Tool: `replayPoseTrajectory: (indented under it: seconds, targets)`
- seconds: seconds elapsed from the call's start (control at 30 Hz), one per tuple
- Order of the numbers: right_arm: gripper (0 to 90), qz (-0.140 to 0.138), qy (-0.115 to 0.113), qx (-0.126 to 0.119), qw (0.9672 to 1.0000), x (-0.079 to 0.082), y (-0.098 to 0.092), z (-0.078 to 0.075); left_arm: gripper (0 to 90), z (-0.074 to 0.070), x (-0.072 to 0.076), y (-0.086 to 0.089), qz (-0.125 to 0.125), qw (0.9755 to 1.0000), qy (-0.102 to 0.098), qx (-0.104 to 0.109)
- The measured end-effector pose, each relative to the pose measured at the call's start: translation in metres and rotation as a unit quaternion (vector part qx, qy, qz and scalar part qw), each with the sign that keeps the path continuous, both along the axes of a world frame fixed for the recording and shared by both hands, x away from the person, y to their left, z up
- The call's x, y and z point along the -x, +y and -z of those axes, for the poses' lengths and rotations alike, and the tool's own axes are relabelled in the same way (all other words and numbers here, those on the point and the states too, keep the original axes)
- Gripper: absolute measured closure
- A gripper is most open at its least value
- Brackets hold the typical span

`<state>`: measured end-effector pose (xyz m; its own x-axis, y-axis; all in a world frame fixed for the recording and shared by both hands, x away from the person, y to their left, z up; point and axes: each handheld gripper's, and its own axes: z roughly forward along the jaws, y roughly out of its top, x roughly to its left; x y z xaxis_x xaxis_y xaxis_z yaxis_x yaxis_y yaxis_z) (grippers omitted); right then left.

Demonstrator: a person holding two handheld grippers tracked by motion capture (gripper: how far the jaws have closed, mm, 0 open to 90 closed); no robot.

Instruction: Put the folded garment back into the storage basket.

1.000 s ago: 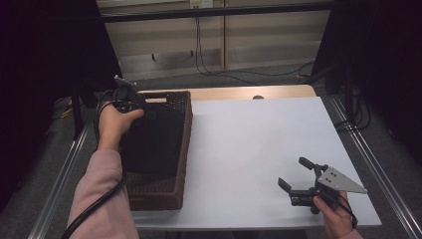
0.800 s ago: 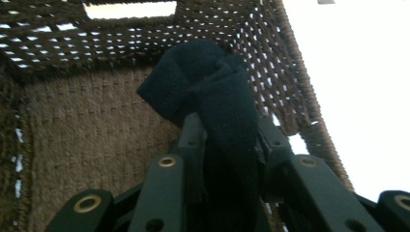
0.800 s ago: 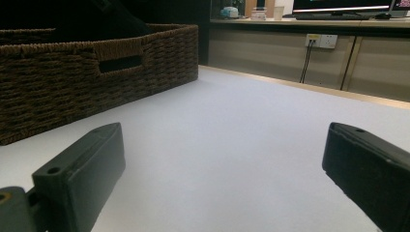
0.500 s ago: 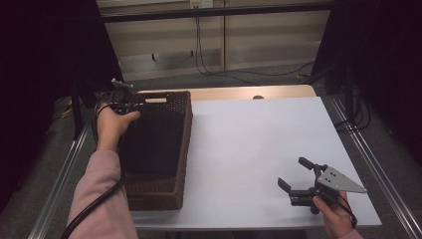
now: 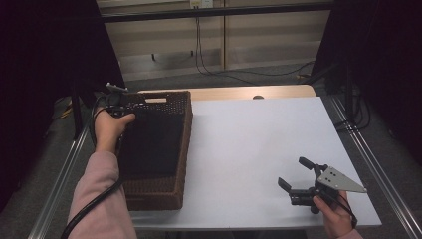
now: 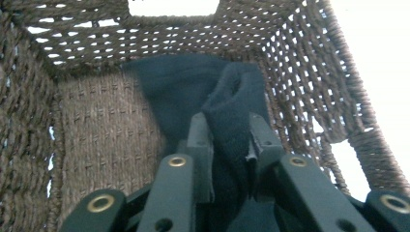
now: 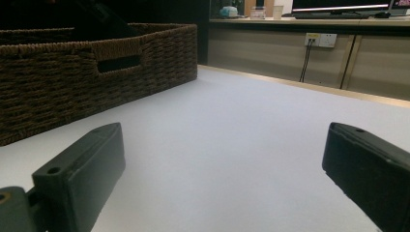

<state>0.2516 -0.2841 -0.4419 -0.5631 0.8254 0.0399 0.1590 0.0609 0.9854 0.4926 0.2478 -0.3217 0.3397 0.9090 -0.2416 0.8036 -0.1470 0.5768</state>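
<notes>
A dark cloth [image 6: 183, 82] lies inside the brown wicker basket [image 5: 186, 124] on the left of the white table. My left gripper [image 6: 227, 125] reaches into the basket's far left corner [image 5: 124, 102], shut on a raised fold of that cloth. Its jaws have just closed further, with the fold pinched between them. My right gripper [image 5: 291, 172] rests low near the table's front right, held by a hand. There it stands open [image 7: 222, 145], with only bare tabletop between its fingers.
The basket's woven walls [image 6: 96, 125] close in tightly around the left gripper. In the right gripper view the basket [image 7: 72, 77] stands at the far left. The white tabletop [image 5: 259, 134] stretches between basket and right gripper. Metal rails [image 5: 373, 164] run along both table sides.
My left hand has shifted slightly left and lower at the basket's far corner. The right gripper has stayed where it was.
</notes>
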Motion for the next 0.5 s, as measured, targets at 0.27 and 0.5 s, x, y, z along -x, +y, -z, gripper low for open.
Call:
replayPoseTrajectory:
  seconds: [0.27,0.5]
  targets:
    - [1.2,0.001,0.001,0.001,1.0,0.0,0.001,0.0,78.0,0.006,-0.001,0.006,-0.005,1.0,-0.001,0.002]
    - [1.2,0.0,0.002,0.0,1.0,-0.001,0.001,0.001,77.9,0.008,-0.003,0.011,0.013,0.9997,0.0,-0.02]
